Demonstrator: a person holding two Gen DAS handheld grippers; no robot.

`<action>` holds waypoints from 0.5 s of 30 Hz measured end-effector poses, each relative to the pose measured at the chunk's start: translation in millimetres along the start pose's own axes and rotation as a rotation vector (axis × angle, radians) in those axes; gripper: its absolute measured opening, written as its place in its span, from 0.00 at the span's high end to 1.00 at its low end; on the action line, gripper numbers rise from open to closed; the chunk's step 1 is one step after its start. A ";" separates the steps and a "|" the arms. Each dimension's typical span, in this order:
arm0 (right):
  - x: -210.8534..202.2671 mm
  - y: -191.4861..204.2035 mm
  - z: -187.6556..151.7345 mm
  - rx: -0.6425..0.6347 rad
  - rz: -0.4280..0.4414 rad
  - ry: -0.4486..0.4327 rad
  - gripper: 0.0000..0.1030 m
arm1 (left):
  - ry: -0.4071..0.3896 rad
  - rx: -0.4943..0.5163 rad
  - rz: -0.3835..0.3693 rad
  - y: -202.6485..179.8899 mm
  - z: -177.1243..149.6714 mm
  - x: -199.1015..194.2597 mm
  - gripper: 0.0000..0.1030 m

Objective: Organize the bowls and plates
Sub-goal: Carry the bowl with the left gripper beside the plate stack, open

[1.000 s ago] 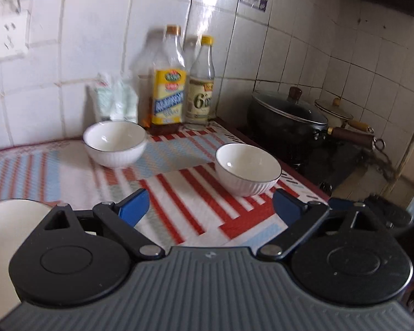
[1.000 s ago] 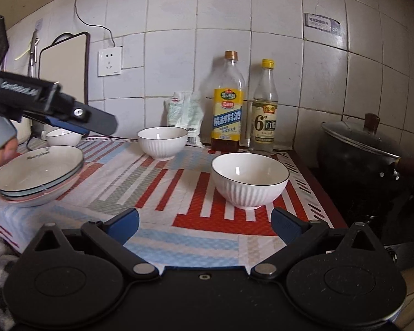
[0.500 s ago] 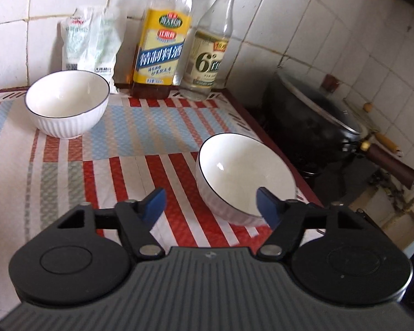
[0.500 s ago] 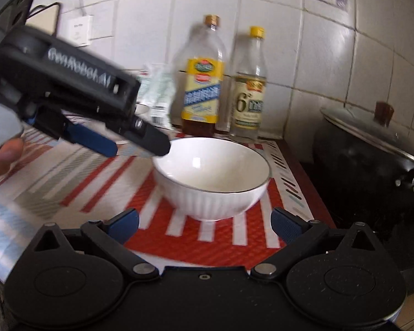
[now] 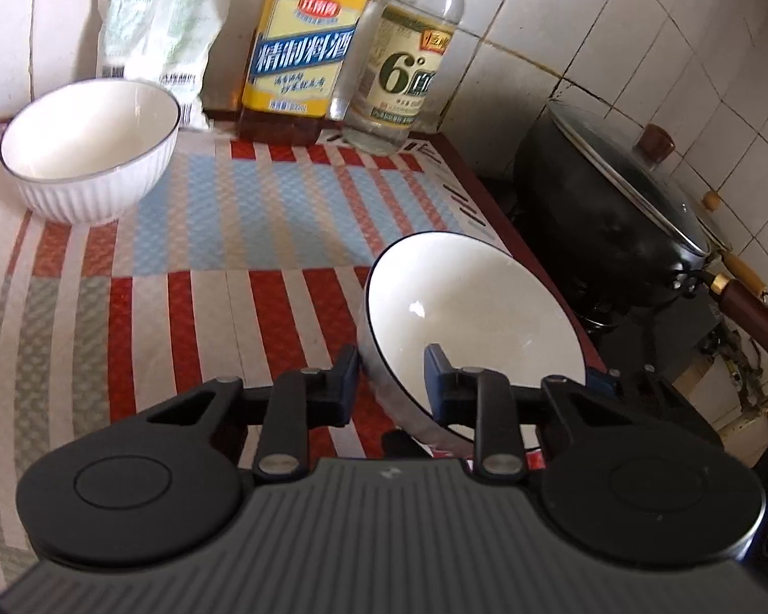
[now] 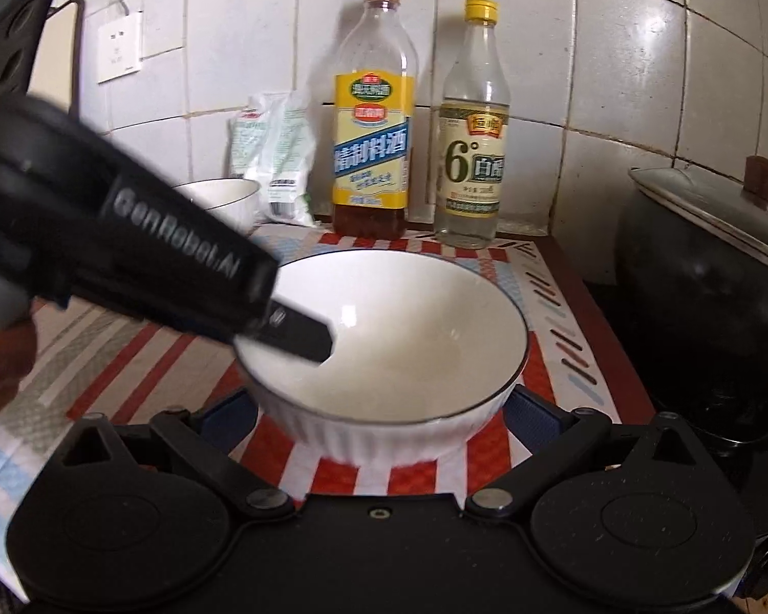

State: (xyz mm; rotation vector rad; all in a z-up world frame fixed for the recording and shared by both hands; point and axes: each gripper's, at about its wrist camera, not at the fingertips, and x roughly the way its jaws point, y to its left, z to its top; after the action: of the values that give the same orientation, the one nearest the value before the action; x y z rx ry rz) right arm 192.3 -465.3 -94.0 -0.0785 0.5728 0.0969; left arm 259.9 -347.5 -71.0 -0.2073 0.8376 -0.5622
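Note:
A white ribbed bowl point(image 5: 476, 317) with a dark rim stands on the striped cloth point(image 5: 179, 281) near its right edge. My left gripper point(image 5: 389, 384) straddles the bowl's near left rim, one finger outside the wall and one inside. Its jaws are closing, and a sliver of white still shows between the inner pad and the rim. In the right wrist view the same bowl point(image 6: 409, 332) sits between the wide-open fingers of my right gripper point(image 6: 381, 417), which do not touch it. The left finger point(image 6: 302, 340) dips into it. A second white bowl point(image 5: 87, 138) stands at the back left.
Two bottles point(image 5: 302, 51) point(image 5: 409, 66) and a plastic bag point(image 5: 153, 25) stand against the tiled wall. A black wok with a glass lid point(image 5: 614, 215) sits on the stove just right of the cloth. A hand point(image 6: 0, 373) holds the left gripper.
Both grippers moved forward and down onto the near bowl. The left jaws narrowed from wide open to a small gap around its rim. The stack of plates left the right wrist view.

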 end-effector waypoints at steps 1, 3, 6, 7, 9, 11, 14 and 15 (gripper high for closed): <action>1.4 -0.1 0.4 0.008 0.004 -0.001 0.00 | -0.004 0.001 -0.001 0.6 -0.5 -0.2 0.75; 3.1 0.6 0.3 0.019 0.004 -0.002 0.00 | -0.006 0.020 0.000 -0.2 -0.7 0.0 0.76; 1.6 2.4 -0.4 0.037 -0.007 -0.008 0.00 | -0.014 0.056 -0.013 -0.5 -1.9 -2.3 0.77; 1.3 3.2 0.0 0.046 -0.008 -0.009 0.00 | -0.016 0.067 -0.011 -1.1 -2.6 -4.4 0.77; -2.3 6.9 -0.5 0.044 -0.013 -0.022 0.00 | -0.027 0.090 -0.007 -3.5 -4.6 -10.5 0.77; -7.2 10.0 -0.4 0.047 -0.015 -0.033 0.00 | -0.041 0.124 0.005 -7.0 -7.2 -18.7 0.77; -15.1 17.4 2.0 0.050 -0.002 -0.045 0.01 | -0.076 0.158 0.017 -8.3 -12.6 -36.9 0.77; -18.3 20.7 2.2 0.051 0.007 -0.053 0.01 | -0.085 0.161 0.018 -6.6 -14.4 -44.0 0.77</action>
State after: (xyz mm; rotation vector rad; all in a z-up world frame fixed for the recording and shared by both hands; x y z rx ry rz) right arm 175.9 -445.8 -83.3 -0.0246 0.5225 0.0905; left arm 223.1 -328.3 -49.6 -0.0762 0.7072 -0.5971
